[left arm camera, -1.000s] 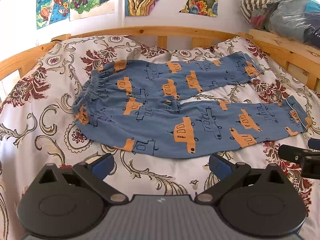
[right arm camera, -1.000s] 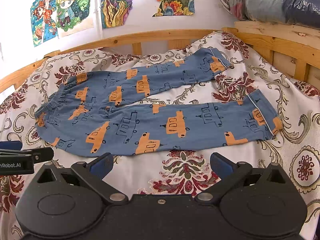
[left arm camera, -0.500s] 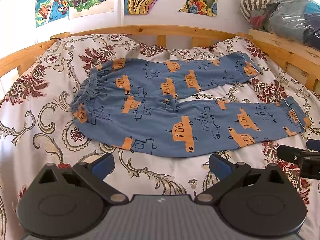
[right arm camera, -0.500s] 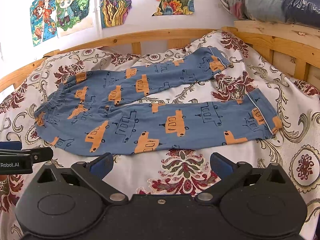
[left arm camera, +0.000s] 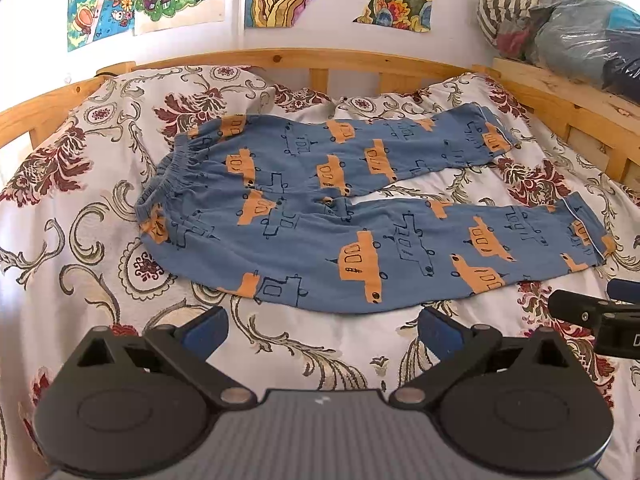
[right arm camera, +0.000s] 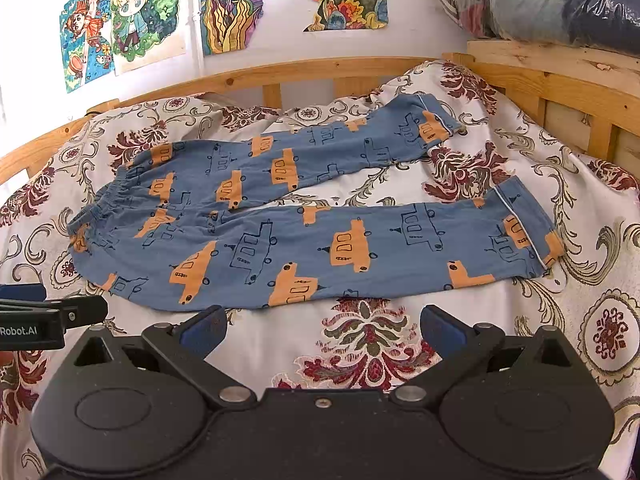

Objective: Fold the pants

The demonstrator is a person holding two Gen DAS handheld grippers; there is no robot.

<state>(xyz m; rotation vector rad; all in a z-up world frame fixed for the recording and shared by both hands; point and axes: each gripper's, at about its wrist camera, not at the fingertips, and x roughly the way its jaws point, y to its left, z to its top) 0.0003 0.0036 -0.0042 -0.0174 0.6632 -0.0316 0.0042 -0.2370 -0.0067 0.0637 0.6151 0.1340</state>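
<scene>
the blue pants [left arm camera: 360, 216] with orange car prints lie spread flat on the floral bedspread [left arm camera: 80, 264] of a wooden bed [left arm camera: 304, 60], waistband to the left and both legs running right, the far leg angled away from the near one so a wedge of bedspread shows between them. the left tongs [left arm camera: 322, 330] hang wide apart just near of the pants' near edge, holding nothing, and the right tongs [right arm camera: 320, 330] stand equally wide and empty, near the edge of the near leg. drawings [right arm camera: 224, 4] hang on the far wall, and bagged bedding [left arm camera: 568, 20] sits on the far right shelf.
</scene>
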